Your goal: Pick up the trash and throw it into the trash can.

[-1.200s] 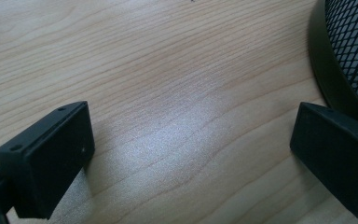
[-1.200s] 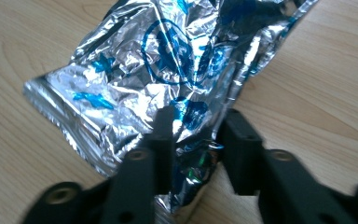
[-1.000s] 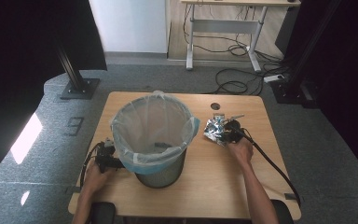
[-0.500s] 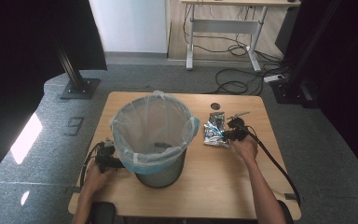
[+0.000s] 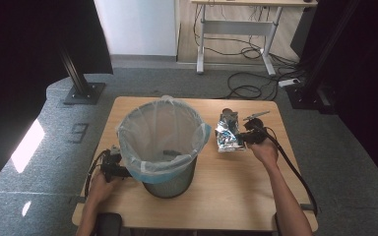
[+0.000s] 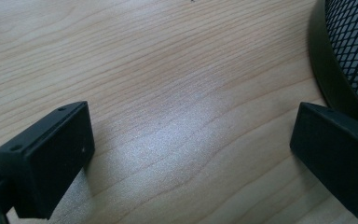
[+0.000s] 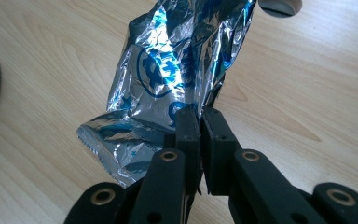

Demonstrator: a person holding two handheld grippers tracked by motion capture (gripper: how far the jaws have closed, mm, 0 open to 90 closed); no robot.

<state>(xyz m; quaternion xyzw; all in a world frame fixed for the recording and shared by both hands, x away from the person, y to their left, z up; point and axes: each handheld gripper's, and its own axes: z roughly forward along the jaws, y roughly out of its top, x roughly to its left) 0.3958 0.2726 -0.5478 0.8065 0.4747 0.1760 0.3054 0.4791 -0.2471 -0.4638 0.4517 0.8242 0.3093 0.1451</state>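
Pickup step: right hand-held gripper (image 7: 200, 122) clamps the crinkled foil snack wrapper (image 7: 177, 70) above the bench (image 5: 236, 191) (left hand-held gripper (image 6: 191, 154) gapes, empty); next, carry it over the lined mesh bin (image 5: 161, 142).

place: lab/studio | evidence: black curtains (image 5: 24, 44), floor cables (image 5: 246, 91), stand base (image 5: 81, 92)

Crinkled silver foil wrapper (image 7: 168, 88) showing blue printed markings, black wire-mesh waste bin (image 5: 170, 179) wearing a pale translucent liner edged light blue, light wooden table (image 5: 236, 191) displaying fine grain, black gripper jaws gleaming dully.
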